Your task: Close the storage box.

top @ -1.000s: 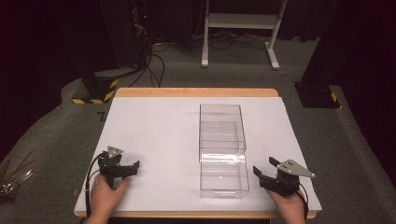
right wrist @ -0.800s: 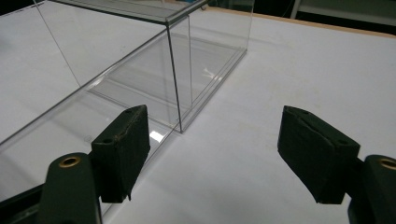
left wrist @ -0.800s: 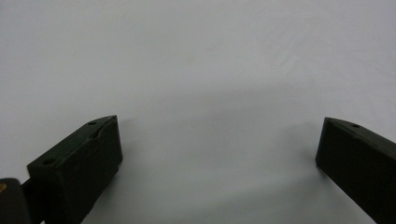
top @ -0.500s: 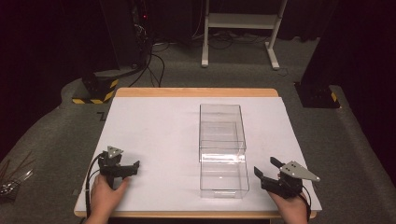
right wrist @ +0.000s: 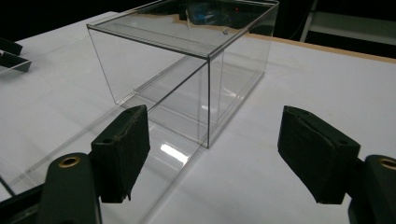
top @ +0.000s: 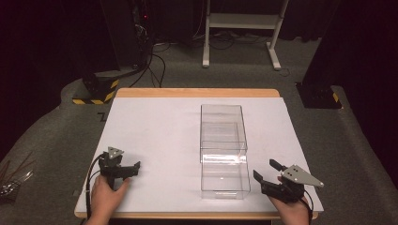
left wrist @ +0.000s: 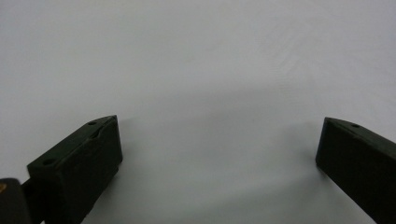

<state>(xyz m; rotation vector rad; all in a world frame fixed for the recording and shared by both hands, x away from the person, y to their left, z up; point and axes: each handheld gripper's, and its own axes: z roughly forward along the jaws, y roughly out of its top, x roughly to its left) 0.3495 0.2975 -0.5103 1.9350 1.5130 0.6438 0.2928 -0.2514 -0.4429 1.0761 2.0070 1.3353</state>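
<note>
Standing near the middle of the white table (top: 155,126), slightly toward the person's right, a clear plastic box (top: 223,140) runs lengthwise away from the person; its near section lies lower and open at the top, and its farther section rises taller. The right gripper (top: 268,172) rests on the table just beside the box's near right corner, jaws spread wide and holding nothing. In the right gripper view, that gripper (right wrist: 212,154) points at the box (right wrist: 187,70), apart from its walls, with the vertical corner edge between the two jaws. The left gripper (top: 133,168) sits well apart from the box, off its near left side, jaws likewise spread wide and empty over bare white tabletop (left wrist: 196,56).
</note>
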